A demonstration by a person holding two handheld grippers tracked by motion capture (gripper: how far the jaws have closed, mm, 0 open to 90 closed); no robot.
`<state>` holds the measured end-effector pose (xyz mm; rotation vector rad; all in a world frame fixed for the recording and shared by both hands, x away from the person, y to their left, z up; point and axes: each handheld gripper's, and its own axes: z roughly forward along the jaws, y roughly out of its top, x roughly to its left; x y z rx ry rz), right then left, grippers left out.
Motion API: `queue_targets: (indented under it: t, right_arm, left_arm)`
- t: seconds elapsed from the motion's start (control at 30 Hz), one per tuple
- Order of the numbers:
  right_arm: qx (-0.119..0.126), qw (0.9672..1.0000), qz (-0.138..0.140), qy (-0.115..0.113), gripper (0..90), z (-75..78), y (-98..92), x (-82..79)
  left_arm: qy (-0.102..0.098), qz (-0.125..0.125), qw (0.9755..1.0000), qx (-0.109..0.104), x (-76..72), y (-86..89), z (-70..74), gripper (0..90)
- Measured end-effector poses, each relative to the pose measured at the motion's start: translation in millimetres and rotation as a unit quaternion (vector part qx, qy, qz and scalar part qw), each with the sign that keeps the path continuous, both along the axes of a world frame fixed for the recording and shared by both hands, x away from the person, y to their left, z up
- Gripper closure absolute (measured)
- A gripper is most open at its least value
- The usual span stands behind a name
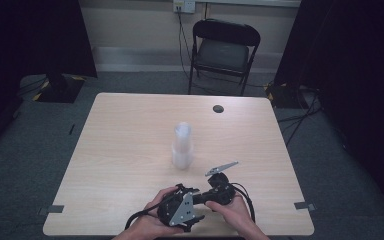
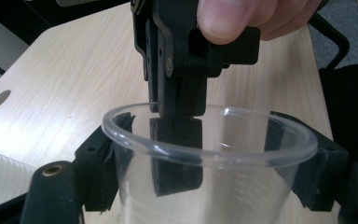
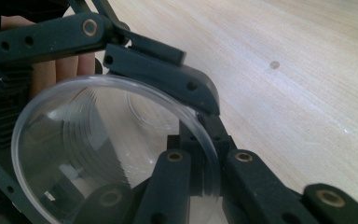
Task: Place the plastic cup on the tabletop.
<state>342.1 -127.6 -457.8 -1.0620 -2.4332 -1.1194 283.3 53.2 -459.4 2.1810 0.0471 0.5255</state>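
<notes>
Clear plastic cup [image 2: 209, 163] sits between the left gripper [image 2: 209, 154] jaws at the table's near edge, pads flanking its wall, contact unconfirmed; right gripper [image 2: 175, 109] is pinched on the rim; advisable: close gently, avoid crushing; cup stack [image 1: 182, 145] stands apart.

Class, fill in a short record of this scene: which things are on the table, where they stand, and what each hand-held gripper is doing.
Surface: pale wooden table
Held item: clear cup, near the table's front edge
Right hand-held gripper: shut on the cup's rim, one jaw inside, one outside
Left hand-held gripper: jaws flank the cup's wall; whether the pads press cannot be told
Other item: stack of cups, upright mid-table, apart from both grippers
Background: black folding chair beyond the far edge
</notes>
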Motion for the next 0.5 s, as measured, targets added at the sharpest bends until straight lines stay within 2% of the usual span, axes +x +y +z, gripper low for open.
queue_targets:
  t: [0.27, 0.5]
  right_arm:
    - [-0.002, 1.0000, -0.003, 0.002, 89.1, 0.3, 0.5, 0.4]
    - [-0.006, 1.0000, -0.004, 0.000, 88.8, 0.4, 3.6, 0.1]
  left_arm:
    - [-0.005, -0.002, 1.0000, 0.001, 0.6, 3.1, 0.6, 28.0]
    - [0.005, 0.004, 1.0000, -0.004, 1.3, 5.5, -0.3, 28.0]
